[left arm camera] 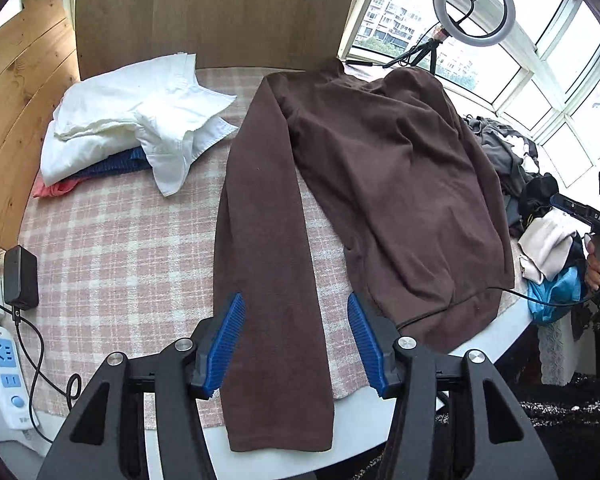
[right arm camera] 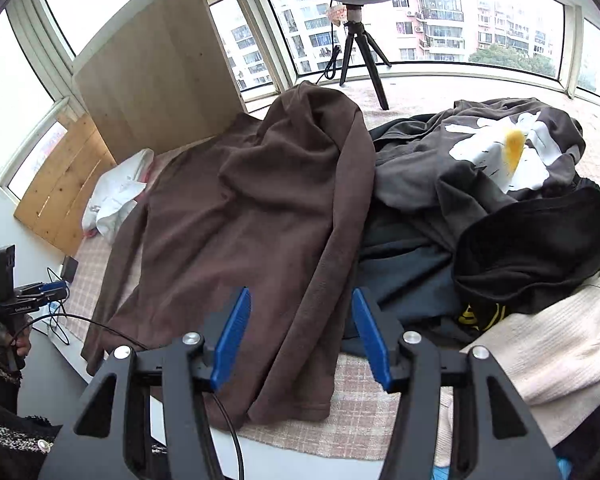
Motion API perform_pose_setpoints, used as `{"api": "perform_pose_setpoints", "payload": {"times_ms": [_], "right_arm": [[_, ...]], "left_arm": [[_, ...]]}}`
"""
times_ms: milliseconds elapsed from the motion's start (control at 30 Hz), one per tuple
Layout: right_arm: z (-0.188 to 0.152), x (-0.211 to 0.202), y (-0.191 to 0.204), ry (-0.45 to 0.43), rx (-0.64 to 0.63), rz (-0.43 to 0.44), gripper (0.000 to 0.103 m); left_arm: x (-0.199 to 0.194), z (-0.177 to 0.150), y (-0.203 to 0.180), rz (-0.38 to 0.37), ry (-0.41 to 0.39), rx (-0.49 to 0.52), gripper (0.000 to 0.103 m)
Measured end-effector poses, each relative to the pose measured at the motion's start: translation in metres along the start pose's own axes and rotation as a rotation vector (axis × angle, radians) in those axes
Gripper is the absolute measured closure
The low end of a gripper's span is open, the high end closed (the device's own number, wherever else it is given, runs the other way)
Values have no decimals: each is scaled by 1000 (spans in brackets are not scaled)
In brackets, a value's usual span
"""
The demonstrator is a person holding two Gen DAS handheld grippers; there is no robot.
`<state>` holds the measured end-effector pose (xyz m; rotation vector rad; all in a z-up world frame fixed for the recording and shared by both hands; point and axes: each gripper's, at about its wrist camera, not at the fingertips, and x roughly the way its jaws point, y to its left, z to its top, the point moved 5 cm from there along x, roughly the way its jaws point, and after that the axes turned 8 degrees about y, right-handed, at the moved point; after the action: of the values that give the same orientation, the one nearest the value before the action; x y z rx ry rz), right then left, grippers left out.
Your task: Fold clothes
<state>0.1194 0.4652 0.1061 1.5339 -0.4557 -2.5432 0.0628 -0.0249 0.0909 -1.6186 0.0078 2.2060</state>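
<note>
A brown long-sleeved top (left arm camera: pixel 380 184) lies spread on the pink checked table cover (left arm camera: pixel 112 248), and it also shows in the right wrist view (right arm camera: pixel 236 216). Its left sleeve (left arm camera: pixel 268 280) runs straight toward me and hangs over the table's front edge. My left gripper (left arm camera: pixel 296 344) is open, its blue pads on either side of that sleeve, above it. My right gripper (right arm camera: pixel 300 332) is open over the top's right sleeve (right arm camera: pixel 300 320), which lies along the garment's right side. Neither gripper holds cloth.
A stack of folded clothes (left arm camera: pixel 132 120), white on top, sits at the back left. A heap of unfolded dark and cream clothes (right arm camera: pixel 500 208) fills the right side. A power strip (left arm camera: pixel 4 368), charger and cables lie at the left edge. A ring light tripod (right arm camera: pixel 360 48) stands on the sill.
</note>
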Motion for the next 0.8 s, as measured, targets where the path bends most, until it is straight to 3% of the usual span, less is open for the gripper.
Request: {"api": "perform_pose_setpoints", "payload": {"times_ms": [100, 200, 300, 433, 467, 567, 600, 700, 767, 800], "right_arm": [[-2, 7, 4, 12, -17, -35, 51], [-4, 14, 8, 25, -34, -70, 50], [-5, 22, 12, 37, -51, -105, 50], [-20, 73, 17, 131, -77, -133, 51], [-23, 84, 17, 151, -78, -135, 50], [-30, 113, 17, 206, -85, -143, 50], [-31, 117, 15, 213, -85, -153, 50], [-33, 123, 5, 238, -69, -157, 52], [-35, 124, -2, 253, -45, -129, 77], [-35, 123, -6, 254, -32, -117, 96]], "left_arm": [[-13, 0, 6, -4, -49, -20, 42], [19, -6, -8, 8, 25, 5, 39], [63, -18, -34, 67, 110, 85, 39], [104, -30, -43, 82, 192, 110, 40], [109, -30, -41, 100, 204, 110, 44], [114, -30, -30, 113, 221, 88, 87], [112, -28, -25, 99, 219, 75, 96], [92, -21, -12, 84, 168, 43, 101], [70, -13, -1, 82, 116, 11, 101], [58, -8, 6, 81, 90, -7, 101]]}}
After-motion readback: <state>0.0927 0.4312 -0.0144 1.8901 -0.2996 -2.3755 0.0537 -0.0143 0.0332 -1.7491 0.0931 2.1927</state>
